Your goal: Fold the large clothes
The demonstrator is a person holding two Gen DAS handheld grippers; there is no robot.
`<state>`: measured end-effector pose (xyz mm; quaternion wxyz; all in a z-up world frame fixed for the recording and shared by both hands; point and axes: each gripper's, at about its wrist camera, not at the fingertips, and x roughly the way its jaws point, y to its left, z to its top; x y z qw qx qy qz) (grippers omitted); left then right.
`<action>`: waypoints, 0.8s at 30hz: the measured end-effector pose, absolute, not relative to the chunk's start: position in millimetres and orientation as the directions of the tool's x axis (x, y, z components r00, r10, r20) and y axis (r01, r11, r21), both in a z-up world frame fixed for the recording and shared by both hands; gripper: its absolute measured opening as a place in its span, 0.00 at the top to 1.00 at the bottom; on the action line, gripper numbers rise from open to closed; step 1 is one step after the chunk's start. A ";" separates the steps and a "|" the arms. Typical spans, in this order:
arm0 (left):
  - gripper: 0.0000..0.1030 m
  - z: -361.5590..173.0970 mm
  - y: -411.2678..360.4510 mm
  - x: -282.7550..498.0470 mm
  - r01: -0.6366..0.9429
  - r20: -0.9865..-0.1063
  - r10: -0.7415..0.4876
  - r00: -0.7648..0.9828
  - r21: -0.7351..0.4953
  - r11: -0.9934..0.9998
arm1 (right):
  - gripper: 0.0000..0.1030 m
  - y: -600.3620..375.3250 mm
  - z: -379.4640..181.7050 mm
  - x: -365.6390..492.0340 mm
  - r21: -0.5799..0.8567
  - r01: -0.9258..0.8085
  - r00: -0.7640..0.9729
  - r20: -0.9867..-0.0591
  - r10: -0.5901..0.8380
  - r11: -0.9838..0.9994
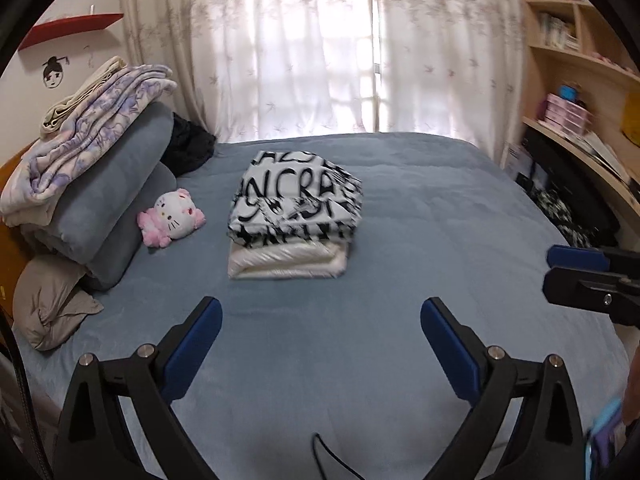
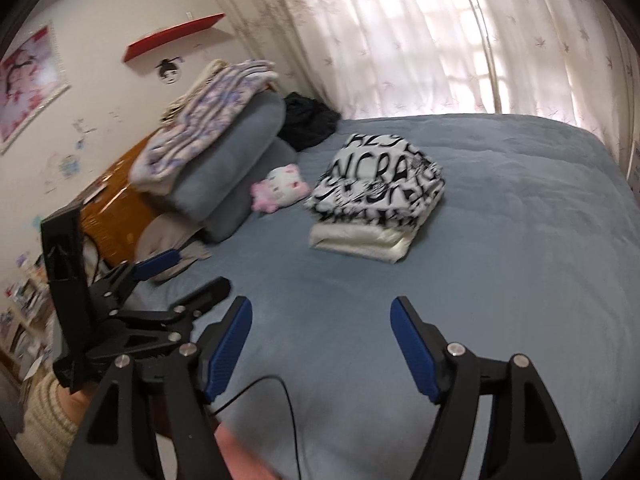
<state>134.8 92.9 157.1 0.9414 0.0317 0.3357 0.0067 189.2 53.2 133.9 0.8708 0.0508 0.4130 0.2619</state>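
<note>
**Folding looks finished: both tools empty above the bed**

Clothes sit folded in a neat stack near the middle of the bed (image 1: pixel 400 360). On top lies a white garment with bold black lettering (image 1: pixel 296 200), folded to a rough square with soft, rounded edges. Under it lies a plain cream-white garment (image 1: pixel 286 262), thicker and puffier, its folded edge facing me.

I hold the left tool (image 1: pixel 320 332) well short of the stack, its blue-padded fingers spread wide with nothing between them. The right tool (image 2: pixel 320 340) hangs beside it, also apart and empty. Neither touches cloth.

I judge the fold on this pile done, with both tools clear of it. The next move, if any clothes remain, calls for finding a fresh garment and spreading it flat on the bare bedcover; I see none within reach.

The bedcover is a blue, fleecy, matt fabric. At the head end, blue-grey pillows (image 1: pixel 116 200) lean stacked, with a lilac-patterned blanket (image 1: pixel 88 140) on top. A pink and white plush toy (image 1: pixel 172 216) lies just beside them. Sheer patterned curtains (image 1: pixel 320 40) glow with daylight behind.
</note>
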 end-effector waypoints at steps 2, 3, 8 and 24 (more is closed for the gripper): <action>0.04 156.2 85.1 113.8 0.029 -0.645 0.016 0.764 0.058 0.998 | 0.30 50.4 137.0 164.3 0.335 -0.432 0.486 -0.696 0.529 0.838; 0.04 154.2 81.2 102.3 0.042 -0.662 0.000 0.750 0.048 0.998 | 0.30 48.6 137.1 152.4 0.350 -0.434 0.467 -0.700 0.540 0.830; 0.04 135.2 67.7 63.4 0.068 -0.697 -0.045 0.716 0.007 0.998 | 0.30 38.8 133.0 108.1 0.353 -0.454 0.436 -0.713 0.550 0.818; 0.04 3.5 -11.6 52.7 -0.036 -0.706 0.071 0.705 0.065 0.997 | 0.27 -21.1 -11.9 57.8 0.085 -0.100 0.597 -0.792 0.128 0.991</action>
